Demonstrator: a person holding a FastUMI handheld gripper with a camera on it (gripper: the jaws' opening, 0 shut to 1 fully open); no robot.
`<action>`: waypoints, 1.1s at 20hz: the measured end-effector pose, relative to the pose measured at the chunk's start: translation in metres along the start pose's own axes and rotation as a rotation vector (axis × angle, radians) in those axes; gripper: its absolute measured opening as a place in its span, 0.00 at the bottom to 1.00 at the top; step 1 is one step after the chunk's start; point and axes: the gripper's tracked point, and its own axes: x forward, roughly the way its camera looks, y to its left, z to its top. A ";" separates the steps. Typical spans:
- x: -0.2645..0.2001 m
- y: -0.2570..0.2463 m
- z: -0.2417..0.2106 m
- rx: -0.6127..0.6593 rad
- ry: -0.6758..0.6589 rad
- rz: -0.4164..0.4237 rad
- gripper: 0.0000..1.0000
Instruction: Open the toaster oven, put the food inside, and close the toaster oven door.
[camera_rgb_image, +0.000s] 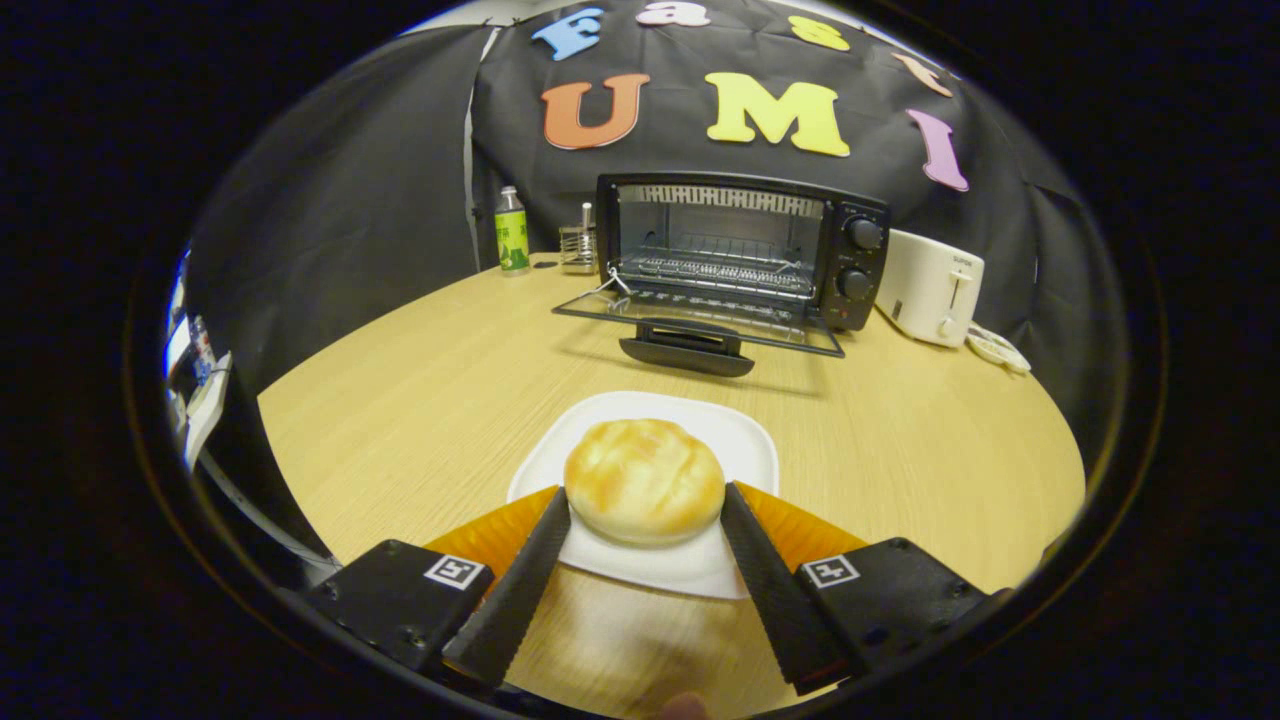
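Note:
A round golden bun (645, 478) lies on a white square plate (745, 440) on the wooden table. My gripper (645, 497) has a finger on each side of the bun, both tips touching its flanks, so it is shut on it. Beyond the plate stands the black toaster oven (740, 245). Its glass door (700, 320) is folded down flat toward me with the handle (687, 355) at the front. A wire rack (715, 270) shows inside the bare cavity.
A white pop-up toaster (930, 285) with a cord end (995, 348) stands right of the oven. A green-labelled bottle (512, 232) and a metal holder (578, 245) stand to the oven's left. The round table's edge (300, 480) curves close on the left.

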 end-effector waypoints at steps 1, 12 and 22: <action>-0.001 -0.001 0.002 0.003 -0.004 0.000 0.98; -0.026 -0.010 0.034 0.223 -0.082 0.092 0.63; -0.054 -0.036 0.119 0.424 -0.236 0.170 0.58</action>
